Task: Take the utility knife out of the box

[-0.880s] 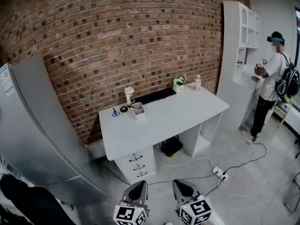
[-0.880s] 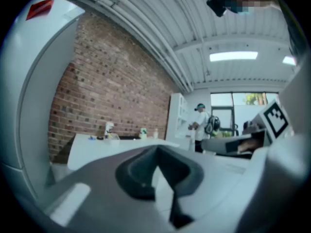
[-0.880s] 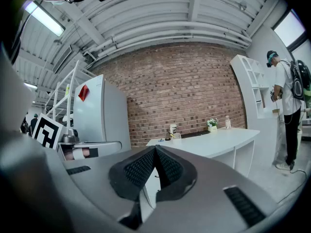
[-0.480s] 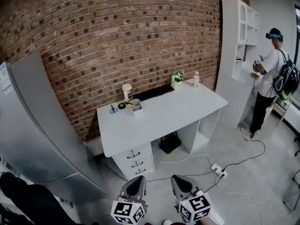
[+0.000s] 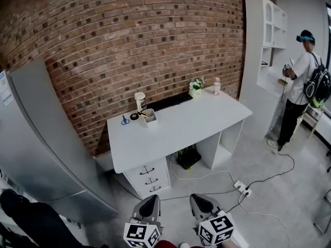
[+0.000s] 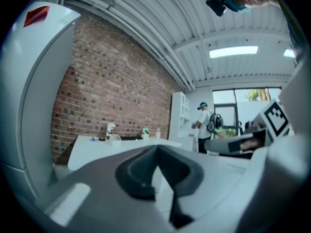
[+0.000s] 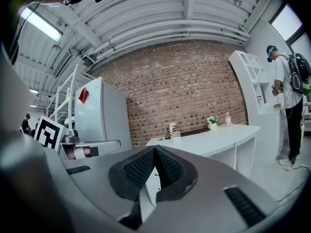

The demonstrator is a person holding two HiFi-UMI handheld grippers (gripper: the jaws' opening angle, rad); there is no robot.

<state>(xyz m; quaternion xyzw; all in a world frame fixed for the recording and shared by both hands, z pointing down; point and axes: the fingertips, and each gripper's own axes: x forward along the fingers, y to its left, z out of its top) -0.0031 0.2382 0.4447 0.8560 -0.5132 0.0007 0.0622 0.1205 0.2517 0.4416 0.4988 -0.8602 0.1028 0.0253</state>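
Note:
A small white open box (image 5: 150, 119) stands at the back left of the white desk (image 5: 181, 130), far ahead of me. A yellow-and-black handle, apparently the utility knife (image 5: 144, 115), sticks out of it. Both grippers are low at the bottom of the head view, well short of the desk and pointing toward it. My left gripper (image 5: 153, 197) is shut with nothing in it, its jaws meeting at the tip (image 6: 156, 147). My right gripper (image 5: 197, 196) also has its pads together and holds nothing (image 7: 155, 148). The box (image 7: 174, 134) looks tiny in the right gripper view.
Beside the box are a white cup (image 5: 140, 101), a black tape roll (image 5: 135, 117) and blue scissors (image 5: 124, 121). A plant (image 5: 196, 86) and a bottle (image 5: 216, 86) stand at the back right. A grey fridge (image 5: 36, 138) is on the left. A power strip (image 5: 241, 189) and cables lie on the floor. A person (image 5: 302, 89) stands at the white shelf.
The head view has shifted slightly, so the desk sits a little further left. Both grippers stay shut at the bottom edge. The person at the shelf has shifted a little.

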